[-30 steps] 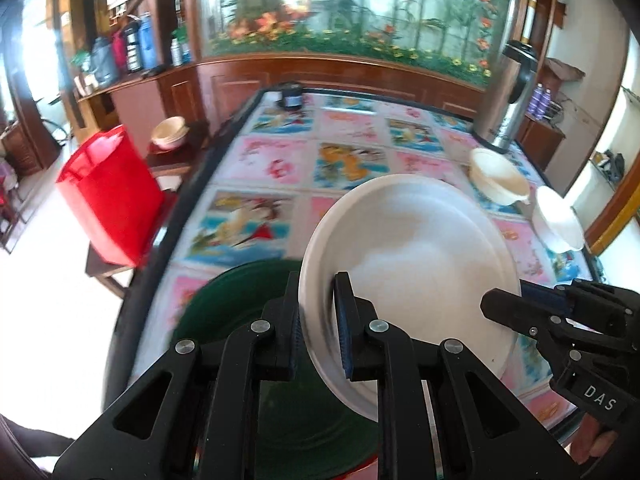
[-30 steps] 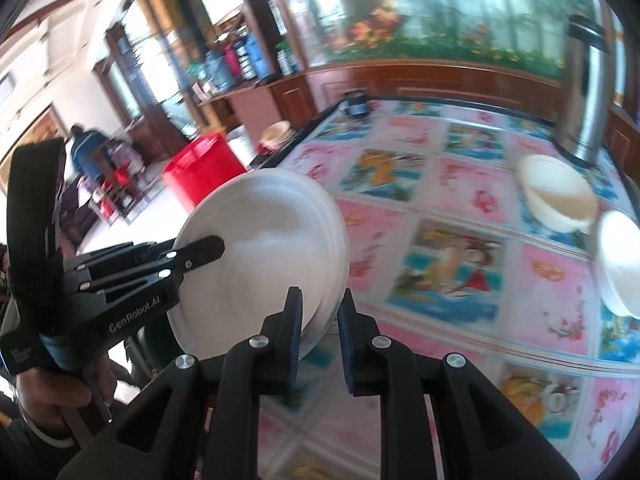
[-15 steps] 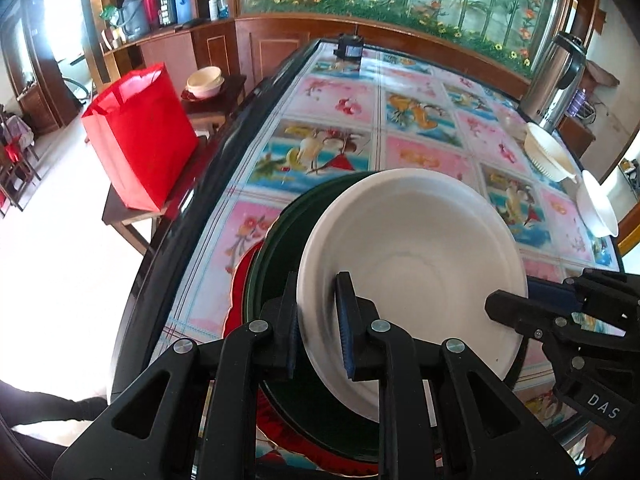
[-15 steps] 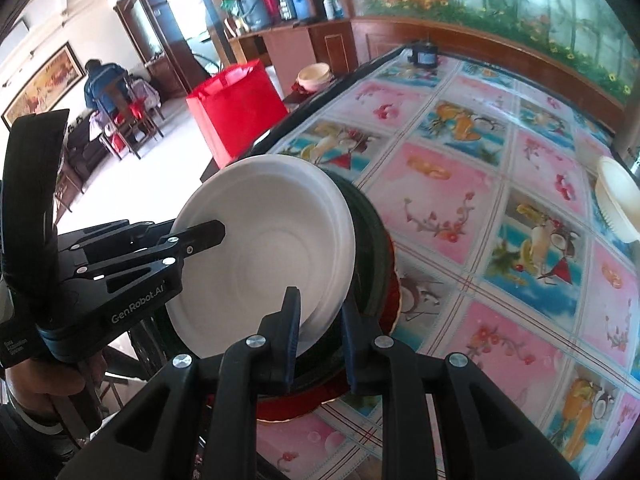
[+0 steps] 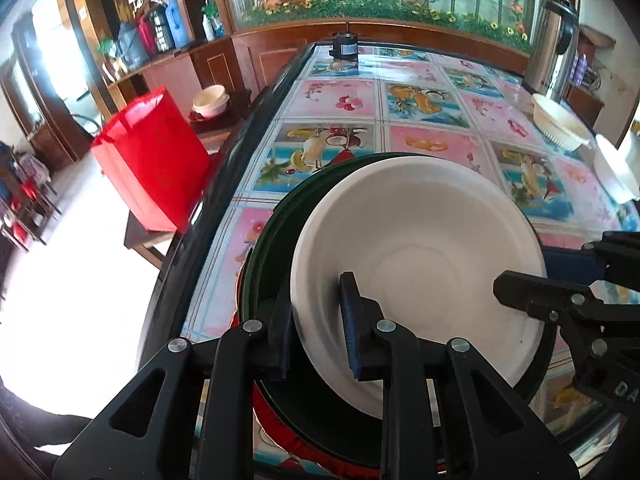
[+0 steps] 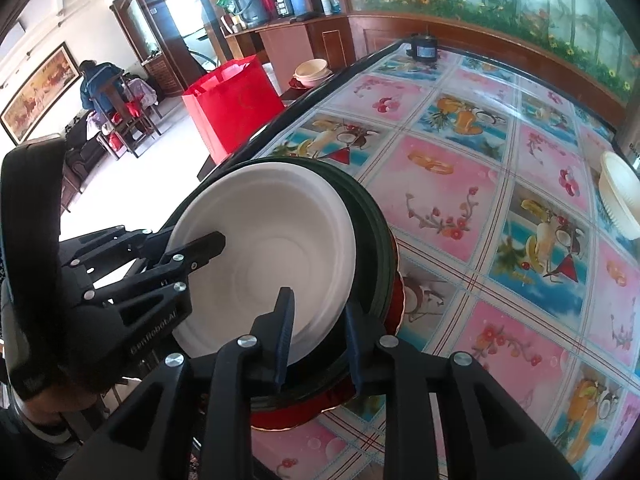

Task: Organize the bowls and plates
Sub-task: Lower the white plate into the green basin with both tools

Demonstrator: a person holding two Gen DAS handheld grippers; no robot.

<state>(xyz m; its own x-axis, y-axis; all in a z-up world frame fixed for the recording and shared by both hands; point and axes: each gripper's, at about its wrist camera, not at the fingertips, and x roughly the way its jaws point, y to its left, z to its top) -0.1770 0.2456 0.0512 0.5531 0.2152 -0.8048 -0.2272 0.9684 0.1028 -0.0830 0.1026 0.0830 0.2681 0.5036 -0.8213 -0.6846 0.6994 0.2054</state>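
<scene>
A white plate (image 5: pixel 420 240) (image 6: pixel 260 240) lies tilted in a dark green plate (image 5: pixel 272 264) (image 6: pixel 372 240), which sits on a red plate (image 5: pixel 280 436) (image 6: pixel 396 300) near the table's front left edge. My left gripper (image 5: pixel 316 320) straddles the white plate's near rim. Its jaws are opening, with a gap between the pads and the rim. My right gripper (image 6: pixel 318 324) straddles the opposite rim. Its jaws are opening too, and the pads stand off the rim. Each gripper shows in the other's view, at the plate's far side.
The table (image 5: pixel 420 96) has a fruit-patterned cloth under glass. Two white bowls (image 5: pixel 560 126) (image 5: pixel 616 172) and a steel thermos (image 5: pixel 552 44) stand at the right, a small black object (image 5: pixel 344 46) at the far end. A red bag (image 5: pixel 156 152) sits on a low stand beyond the left edge.
Both grippers came down with the white plate and set it into the green plate. Their jaws then spread apart from the rim.
</scene>
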